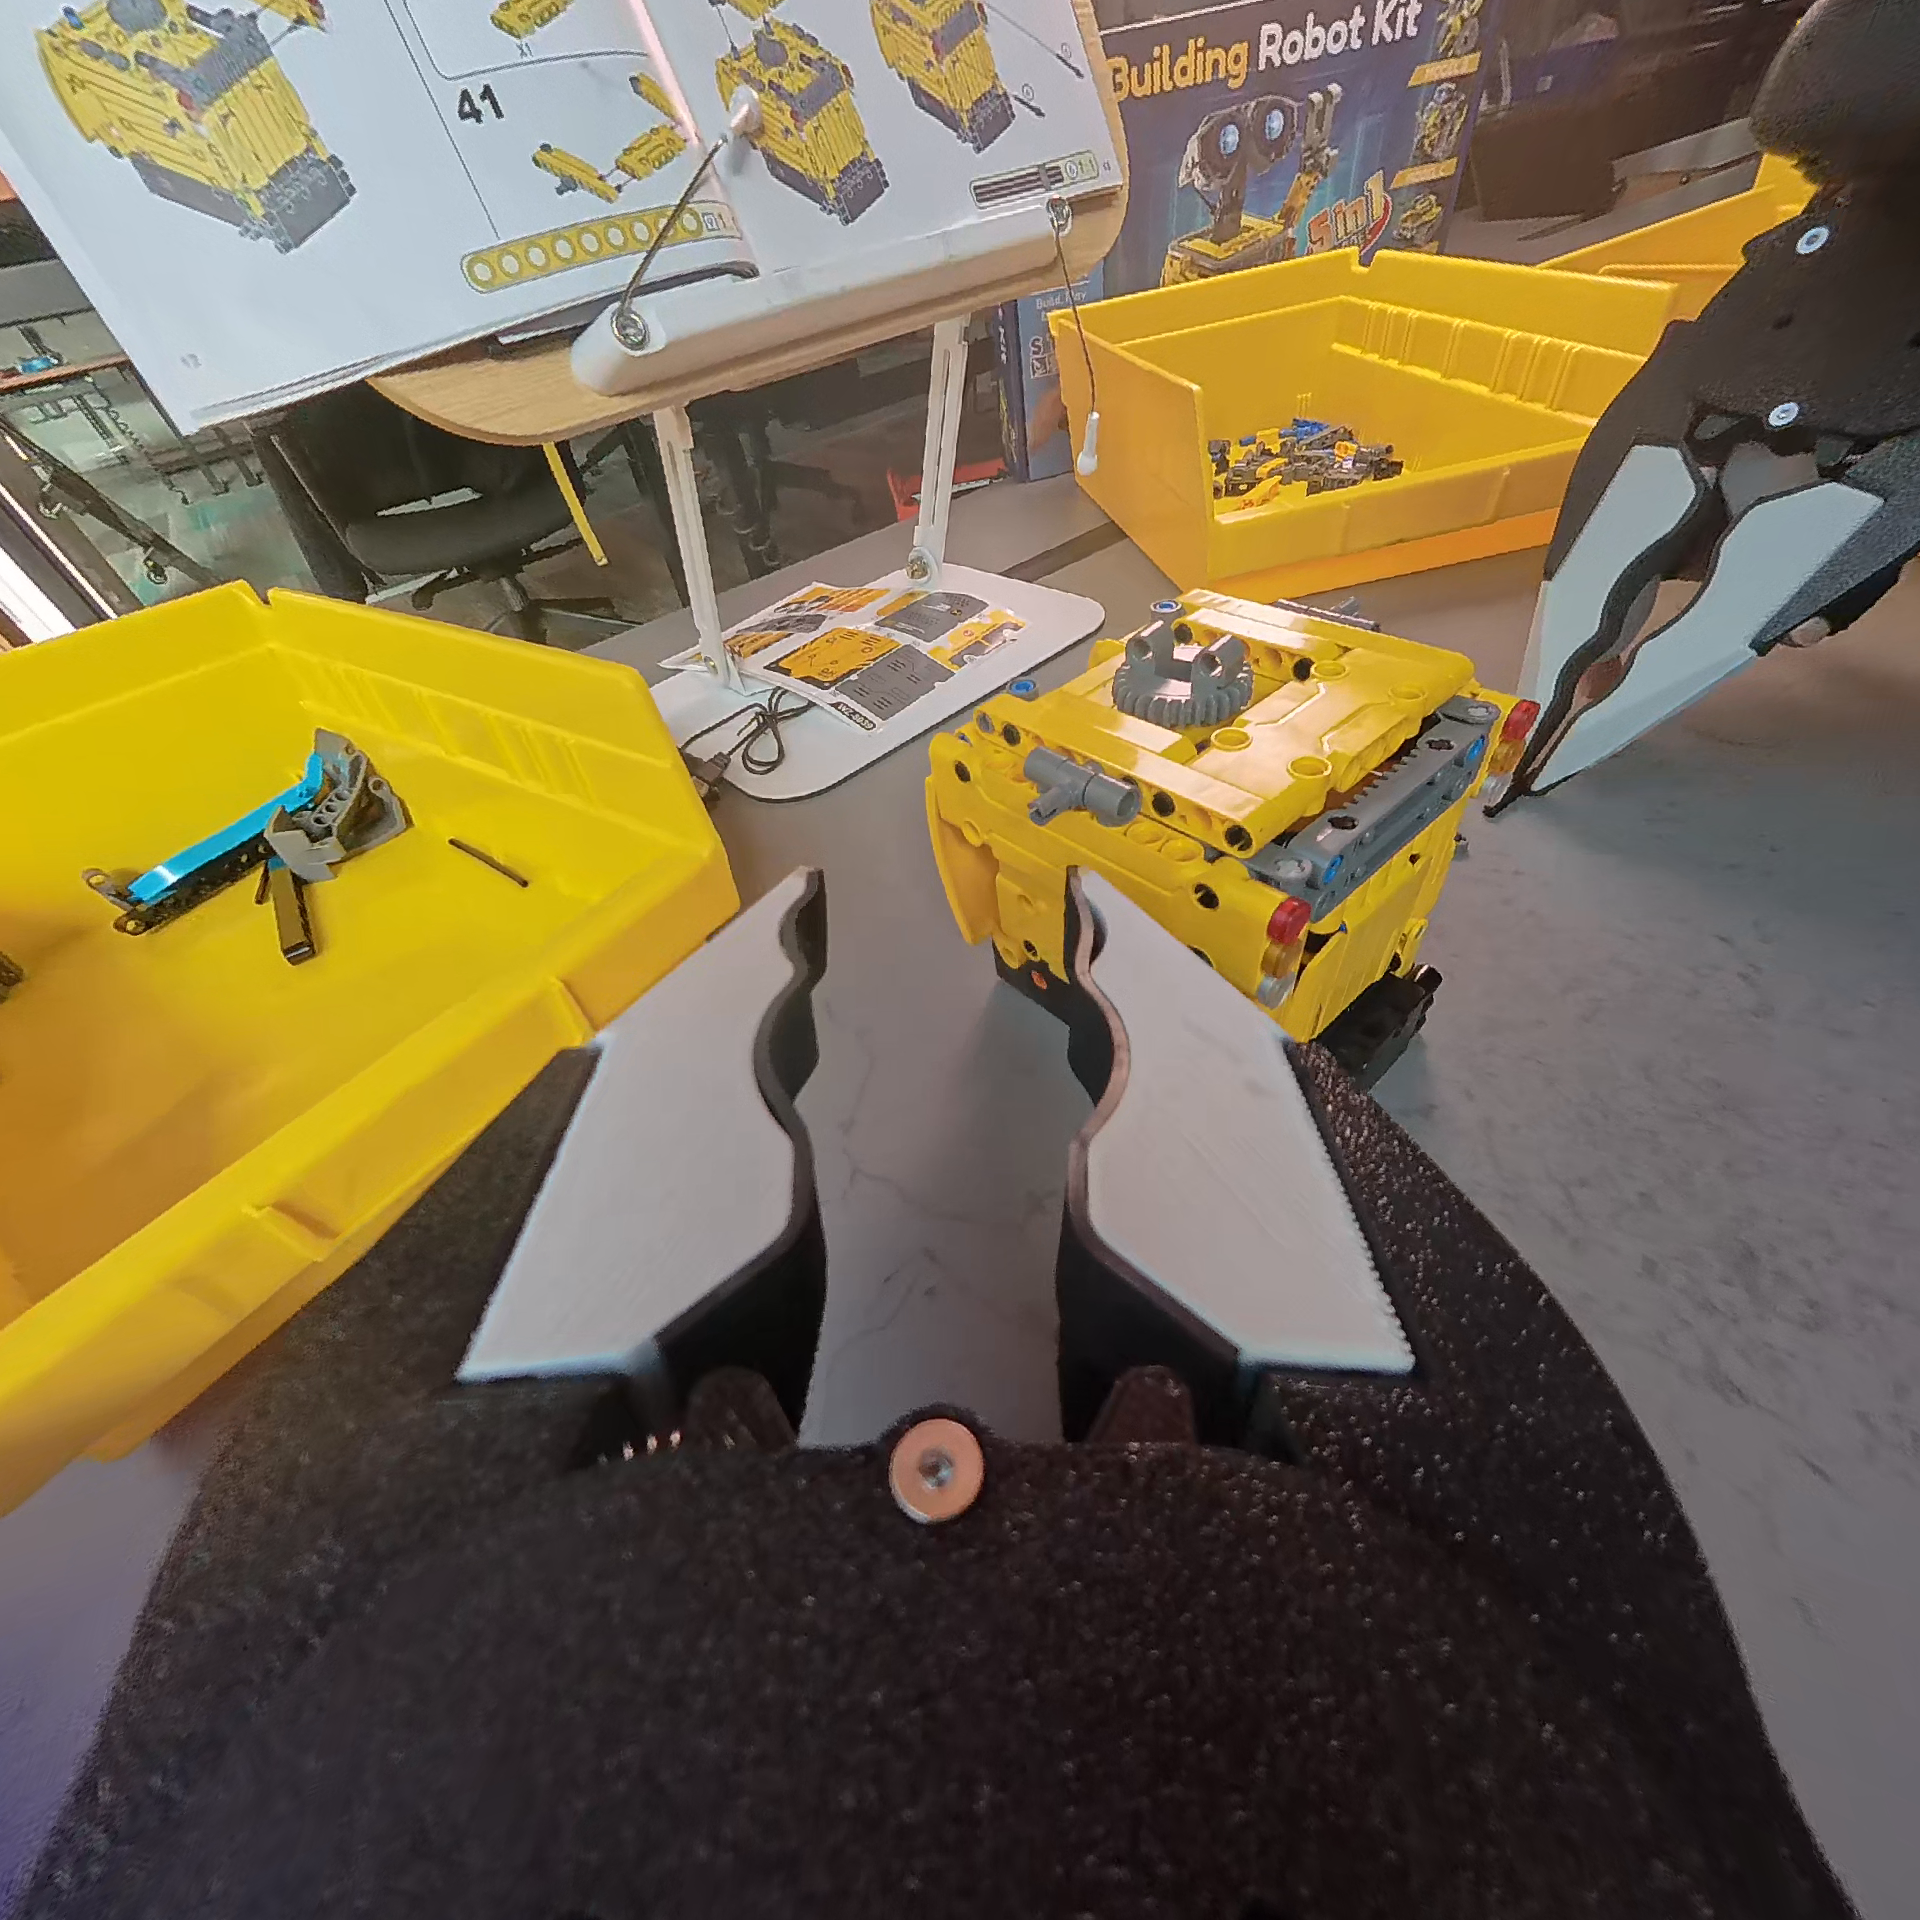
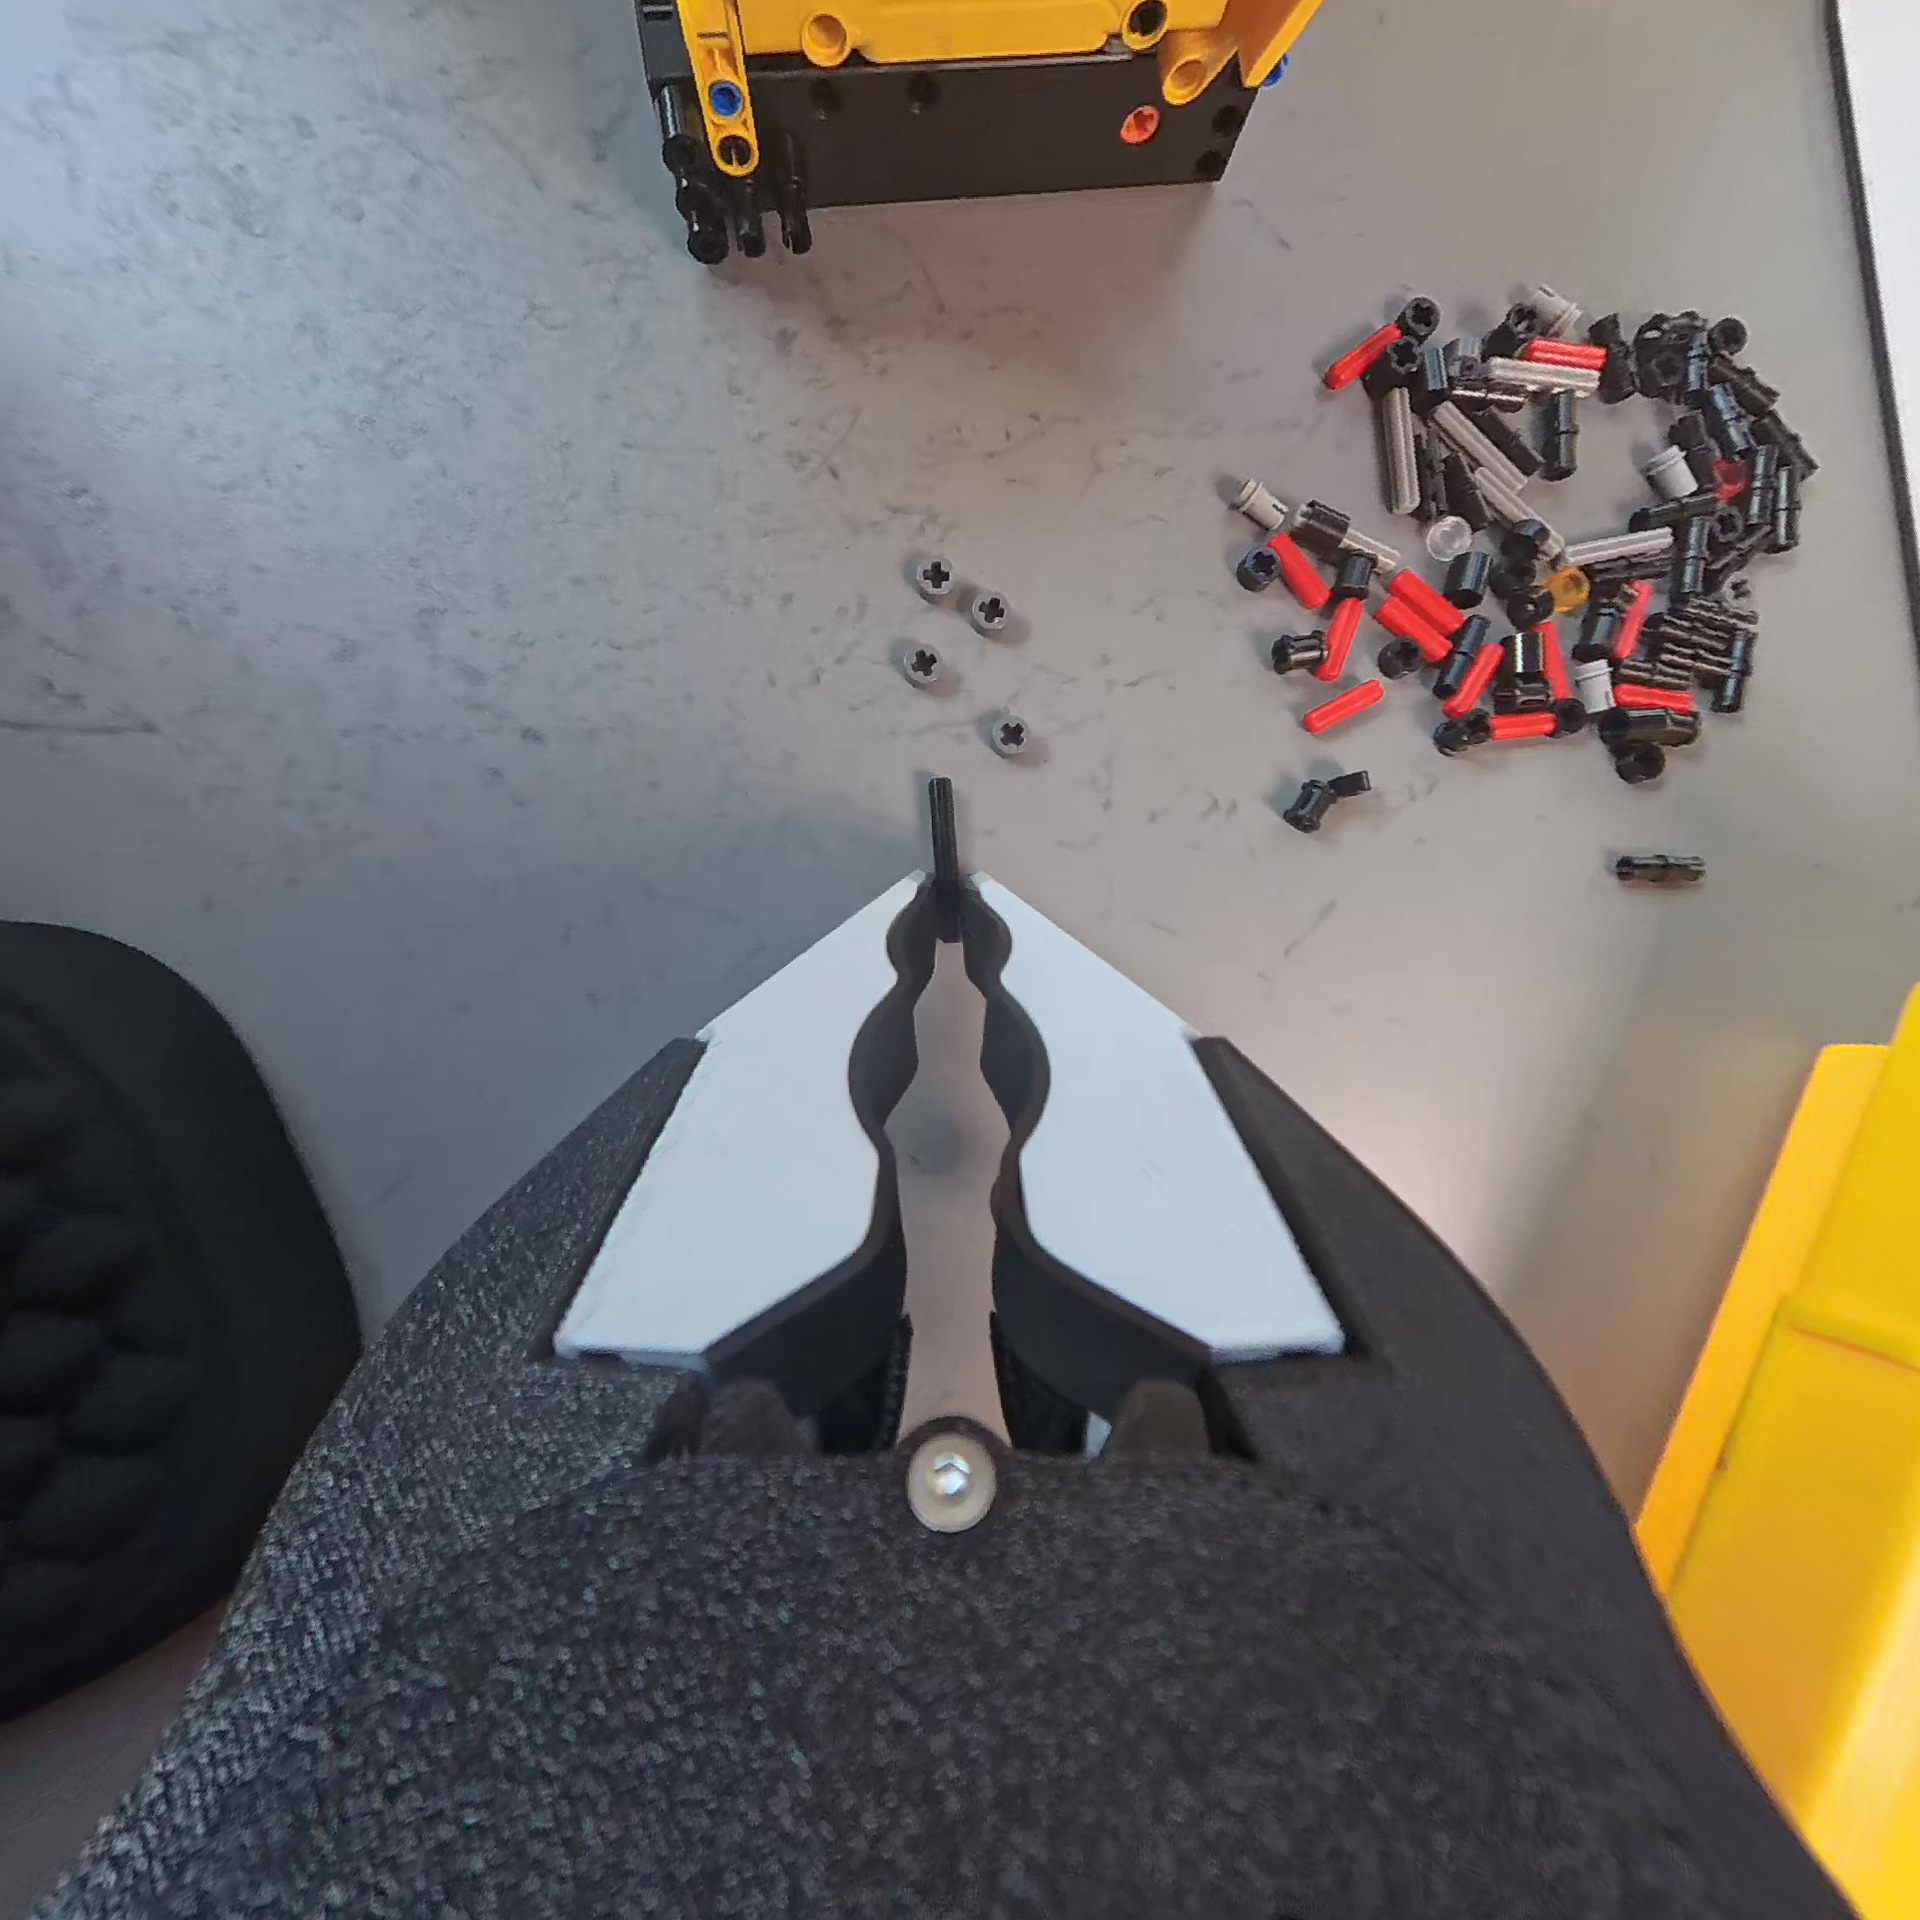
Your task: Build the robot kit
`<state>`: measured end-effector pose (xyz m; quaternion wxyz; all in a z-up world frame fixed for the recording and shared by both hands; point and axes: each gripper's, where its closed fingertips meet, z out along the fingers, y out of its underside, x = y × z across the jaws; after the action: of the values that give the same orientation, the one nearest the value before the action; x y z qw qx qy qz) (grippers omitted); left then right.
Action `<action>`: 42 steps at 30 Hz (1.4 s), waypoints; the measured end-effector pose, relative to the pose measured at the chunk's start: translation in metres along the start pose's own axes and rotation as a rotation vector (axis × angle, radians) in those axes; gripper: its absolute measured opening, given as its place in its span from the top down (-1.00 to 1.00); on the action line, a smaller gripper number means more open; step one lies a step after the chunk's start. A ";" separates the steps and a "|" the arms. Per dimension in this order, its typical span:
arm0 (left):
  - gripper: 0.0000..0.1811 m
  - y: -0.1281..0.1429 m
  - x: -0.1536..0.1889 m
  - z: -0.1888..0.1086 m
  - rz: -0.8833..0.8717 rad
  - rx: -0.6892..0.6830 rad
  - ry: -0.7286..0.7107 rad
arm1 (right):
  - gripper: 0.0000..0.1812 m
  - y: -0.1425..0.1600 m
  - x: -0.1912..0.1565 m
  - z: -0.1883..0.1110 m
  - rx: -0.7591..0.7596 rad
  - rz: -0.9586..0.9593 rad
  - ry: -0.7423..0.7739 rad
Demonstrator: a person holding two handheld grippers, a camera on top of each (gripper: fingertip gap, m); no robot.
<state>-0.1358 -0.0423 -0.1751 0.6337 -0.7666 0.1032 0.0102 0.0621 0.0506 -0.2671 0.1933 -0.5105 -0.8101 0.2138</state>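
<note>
Grey tabletop (image 2: 416,468): right gripper (image 2: 948,883) pinches a black axle pin (image 2: 943,831) mid-frame; left gripper (image 1: 945,904) gapes empty beside the yellow model (image 1: 1226,810).

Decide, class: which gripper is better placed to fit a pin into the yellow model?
Probably the right gripper: it is shut on a black pin, facing the yellow model. The left gripper is open and empty.
</note>
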 end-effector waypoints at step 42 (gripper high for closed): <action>0.50 0.007 -0.013 -0.001 -0.115 -0.011 0.009 | 0.97 -0.095 0.267 -0.124 0.064 -0.613 0.934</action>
<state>-0.1497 -0.0423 -0.1803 0.6287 -0.7746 0.0618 -0.0291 -0.0511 0.2753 -0.0867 0.6003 -0.2860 -0.7430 -0.0767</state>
